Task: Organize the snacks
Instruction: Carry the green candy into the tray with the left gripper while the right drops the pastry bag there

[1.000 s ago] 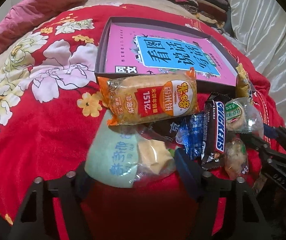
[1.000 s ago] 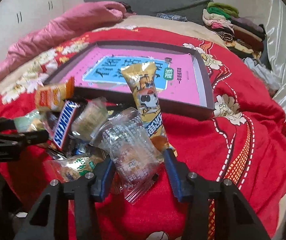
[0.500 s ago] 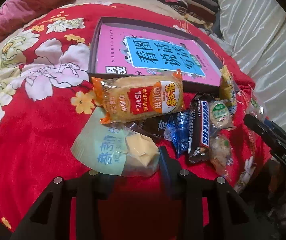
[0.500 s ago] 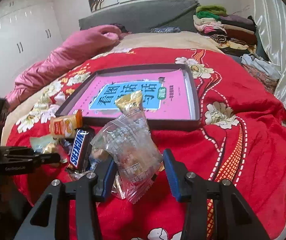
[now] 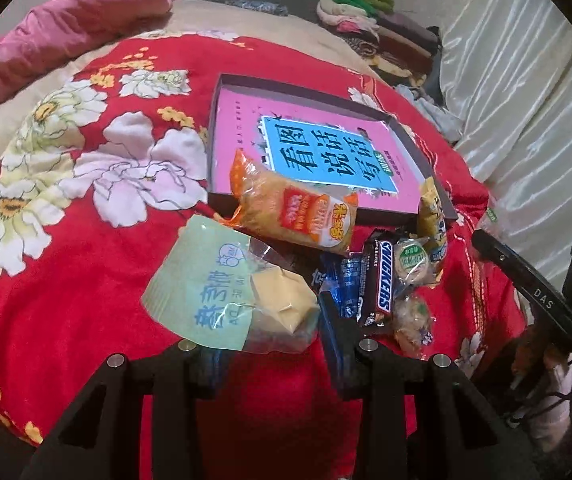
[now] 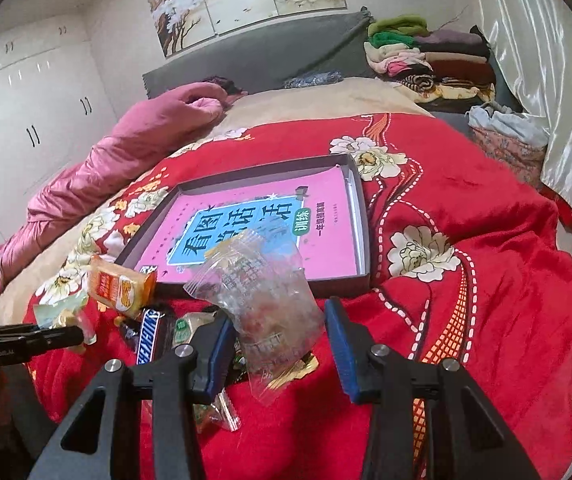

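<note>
- Snacks lie in a loose heap on the red floral bedspread (image 5: 85, 280), just near of a shallow dark box (image 5: 426, 148) with a pink book cover inside it.
- Left gripper (image 5: 269, 340) has its jaws clamped on a pale green packet (image 5: 205, 284) with a yellow cake showing through its clear end; those jaws have just been closing, and the packet sits between them.
- Right gripper (image 6: 279, 344) grips a clear crinkly wrapper (image 6: 265, 296) holding a pale pastry, lifted off the bedspread in front of the box.
- Orange rice-cracker pack (image 5: 298, 212) leans tilted against the box's near wall, touching the green packet's far edge.
- Snickers bar (image 5: 382, 276) lies right of the green packet, beside a blue wrapper (image 5: 342, 280) and two small round wrapped pastries (image 5: 412, 256).
- Yellow snack stick (image 5: 432, 216) rests at the box's near right corner.
- Farther off, a pink quilt (image 6: 125, 148) is bunched on the left, and folded clothes (image 6: 426, 52) are stacked at the far right by a pale curtain (image 6: 538, 60).
</note>
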Demonstrator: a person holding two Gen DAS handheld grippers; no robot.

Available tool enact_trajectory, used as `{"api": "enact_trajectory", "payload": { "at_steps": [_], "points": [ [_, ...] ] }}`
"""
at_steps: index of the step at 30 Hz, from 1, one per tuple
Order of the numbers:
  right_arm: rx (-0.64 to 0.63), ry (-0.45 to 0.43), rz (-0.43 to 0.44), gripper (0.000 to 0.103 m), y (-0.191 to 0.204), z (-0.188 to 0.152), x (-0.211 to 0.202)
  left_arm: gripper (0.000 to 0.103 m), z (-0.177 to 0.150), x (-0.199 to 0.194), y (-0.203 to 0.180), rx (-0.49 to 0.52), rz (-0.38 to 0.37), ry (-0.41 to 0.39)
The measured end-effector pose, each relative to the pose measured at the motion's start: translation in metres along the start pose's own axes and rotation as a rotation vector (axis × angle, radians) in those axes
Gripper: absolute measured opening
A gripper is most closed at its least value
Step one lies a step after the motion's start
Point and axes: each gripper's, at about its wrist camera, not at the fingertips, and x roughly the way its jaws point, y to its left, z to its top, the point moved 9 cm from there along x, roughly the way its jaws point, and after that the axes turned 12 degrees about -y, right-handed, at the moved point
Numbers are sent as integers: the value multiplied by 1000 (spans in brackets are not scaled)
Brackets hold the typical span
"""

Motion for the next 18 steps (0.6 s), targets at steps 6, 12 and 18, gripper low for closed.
{"api": "enact_trajectory", "payload": {
  "at_steps": [6, 12, 18],
  "points": [
    [3, -12, 1, 45, -3, 5, 4, 40, 4, -3, 11, -33, 21, -8],
    [-5, -50, 0, 45, -5, 17, 6, 40, 24, -3, 11, -27, 25, -57],
    [0, -64, -5, 45, -11, 26, 14, 40, 47, 5, 4, -20, 20, -93]
  ]
}}
